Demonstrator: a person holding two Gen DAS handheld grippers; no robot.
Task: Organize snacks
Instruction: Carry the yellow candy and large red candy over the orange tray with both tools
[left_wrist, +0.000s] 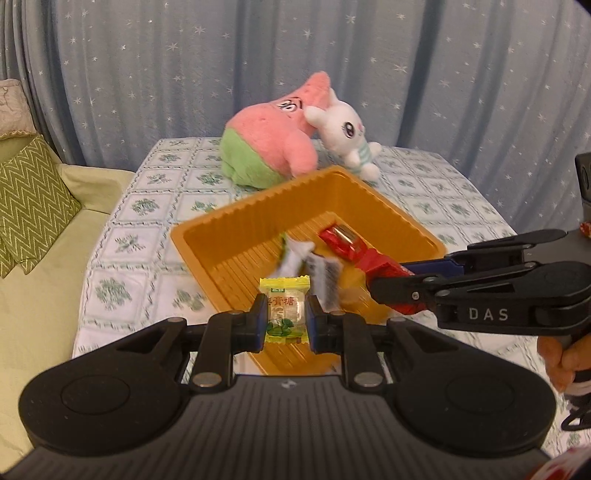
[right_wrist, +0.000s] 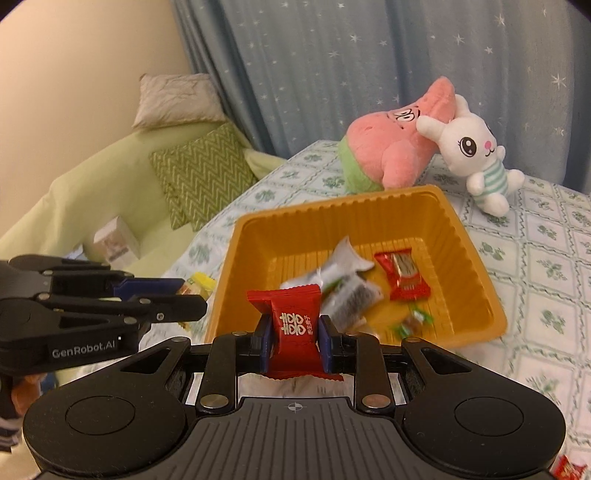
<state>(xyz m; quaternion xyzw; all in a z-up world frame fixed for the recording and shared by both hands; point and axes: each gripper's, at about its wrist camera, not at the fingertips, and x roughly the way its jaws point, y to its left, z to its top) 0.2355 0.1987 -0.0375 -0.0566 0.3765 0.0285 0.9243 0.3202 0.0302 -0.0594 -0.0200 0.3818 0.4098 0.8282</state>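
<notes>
- Snack positions first: we see a yellow-green candy (left_wrist: 286, 314) clamped between the two pads of the left gripper (left_wrist: 286, 317), its wrapper standing upright with the printed face toward the left wrist camera.
- Left gripper state: we read its jaws as closed down on the yellow-green candy, pads pressing both side edges of the packet.
- We see a red candy (right_wrist: 296, 328) gripped by the right gripper (right_wrist: 295, 332), the packet upright between the blue pads, its white emblem facing the right wrist camera.
- Right gripper state: we read its jaws as narrowly set and pressing the red candy from both sides.
- Both held candies sit above the near edge of the orange tray (right_wrist: 476, 258), which rests on the patterned tablecloth (right_wrist: 546, 266).
- Inside the tray we see a flat red packet (right_wrist: 400, 275) toward the far right, two white-and-grey packets (right_wrist: 343, 284) near the middle, blurred, and a small green-ended sweet (right_wrist: 412, 321) near the front wall.
- From the left wrist camera, the right gripper enters from the right edge, its fingers level over the tray's near right corner.
- Beyond the tray, a pink-and-green plush (left_wrist: 269, 144) and a white rabbit plush (left_wrist: 347, 136) lie touching each other on the tablecloth.
- A green zigzag cushion (left_wrist: 33, 199) rests on the sofa beside the table.
</notes>
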